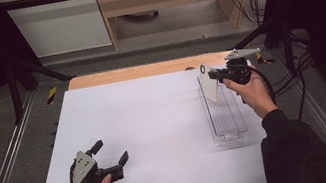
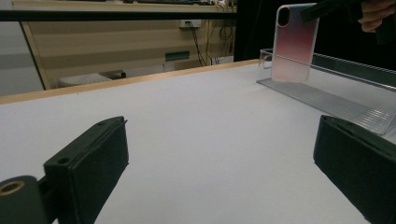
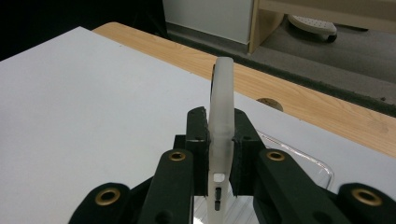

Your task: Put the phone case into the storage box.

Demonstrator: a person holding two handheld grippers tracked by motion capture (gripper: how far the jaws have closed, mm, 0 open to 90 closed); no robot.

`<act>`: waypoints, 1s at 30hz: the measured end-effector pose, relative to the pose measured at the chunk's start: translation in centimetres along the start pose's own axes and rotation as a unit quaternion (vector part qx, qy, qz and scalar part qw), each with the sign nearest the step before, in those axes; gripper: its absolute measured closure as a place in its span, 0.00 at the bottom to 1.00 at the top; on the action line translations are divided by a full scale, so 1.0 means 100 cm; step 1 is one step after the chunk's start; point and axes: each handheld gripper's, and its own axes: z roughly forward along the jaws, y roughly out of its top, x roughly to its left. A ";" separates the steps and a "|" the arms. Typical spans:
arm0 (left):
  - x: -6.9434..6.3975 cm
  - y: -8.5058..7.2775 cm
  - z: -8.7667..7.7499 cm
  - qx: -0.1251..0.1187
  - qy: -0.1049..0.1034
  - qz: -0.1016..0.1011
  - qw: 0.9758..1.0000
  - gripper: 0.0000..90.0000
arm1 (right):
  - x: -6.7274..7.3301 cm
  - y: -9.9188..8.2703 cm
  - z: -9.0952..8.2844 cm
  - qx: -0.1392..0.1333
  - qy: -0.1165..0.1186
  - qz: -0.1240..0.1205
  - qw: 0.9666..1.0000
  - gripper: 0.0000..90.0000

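- Looking down from the high view: the right gripper (image 1: 215, 76) has a phone case (image 1: 209, 86) pinched by its top edge, hanging over the far end of a clear tray (image 1: 230, 136) on the right of the white tabletop (image 1: 146, 125). The left gripper (image 1: 110, 156) sits near the front left, wide open with nothing in it. Looks to me like the carry-and-place step, case either going into the tray or coming out, can't say which.
- Left gripper view: its two jaws stand far apart over bare tabletop. Farther off the case (image 2: 293, 44) stands upright, lower edge at the tray (image 2: 345, 100) floor or just above it, hard to call.
- Right gripper view: jaws clamped tight on both faces of the case (image 3: 221, 130), seen edge-on, tray rim (image 3: 322, 167) just behind.
- Next move, I reckon: if it's going in, lower and tilt it flat along the tray before letting go, otherwise it'll tip over.
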 end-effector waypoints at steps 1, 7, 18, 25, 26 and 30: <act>0.000 0.000 0.000 0.000 0.000 0.000 1.000 0.03 | 0.000 -0.001 0.001 -0.001 0.000 0.000 1.000 0.90; 0.000 0.000 0.000 0.000 0.001 -0.001 1.000 0.03 | -0.001 -0.004 0.007 -0.010 -0.009 -0.002 1.000 0.90; 0.000 0.000 0.001 0.002 0.000 -0.001 1.000 0.03 | -0.007 -0.008 0.016 -0.018 -0.018 -0.001 1.000 0.90; 0.000 -0.001 0.001 0.002 0.000 0.000 1.000 0.03 | -0.008 -0.010 0.018 -0.020 -0.019 -0.003 1.000 0.90; 0.000 -0.001 0.001 0.002 0.000 0.000 1.000 0.03 | -0.008 -0.010 0.019 -0.019 -0.020 -0.001 1.000 0.90; 0.000 0.000 0.001 0.001 0.000 0.000 1.000 0.03 | -0.008 -0.010 0.018 -0.021 -0.019 -0.001 1.000 0.90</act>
